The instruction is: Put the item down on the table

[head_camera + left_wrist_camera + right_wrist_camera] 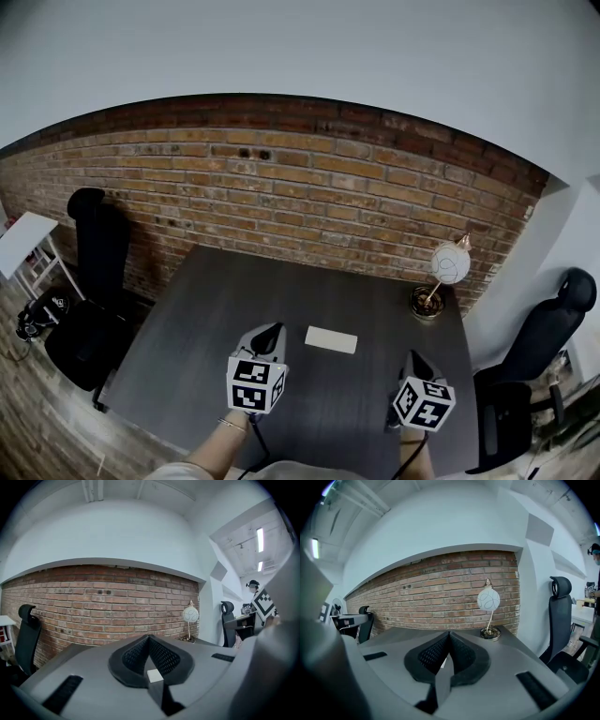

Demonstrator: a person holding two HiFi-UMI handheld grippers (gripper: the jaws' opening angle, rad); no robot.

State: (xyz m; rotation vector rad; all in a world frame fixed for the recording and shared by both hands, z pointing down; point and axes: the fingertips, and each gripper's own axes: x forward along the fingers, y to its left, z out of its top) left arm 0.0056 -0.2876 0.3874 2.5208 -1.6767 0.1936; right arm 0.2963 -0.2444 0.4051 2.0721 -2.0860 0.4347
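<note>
The flat white rectangular card [331, 339] lies on the dark grey wooden table [216, 300], between the two tools and touching neither. It is just to the right of the left gripper [269, 330] and farther from the right gripper [413, 357]. Both grippers hang above the tabletop with their black ribbed jaws pressed together at the tips, gripping nothing.

The lamp [441, 281] stands at the far right corner of the table [216, 309], just before the brick wall [281, 187]. Left of the lamp the tabletop lies open, save a flat white item [331, 339] near its middle.
</note>
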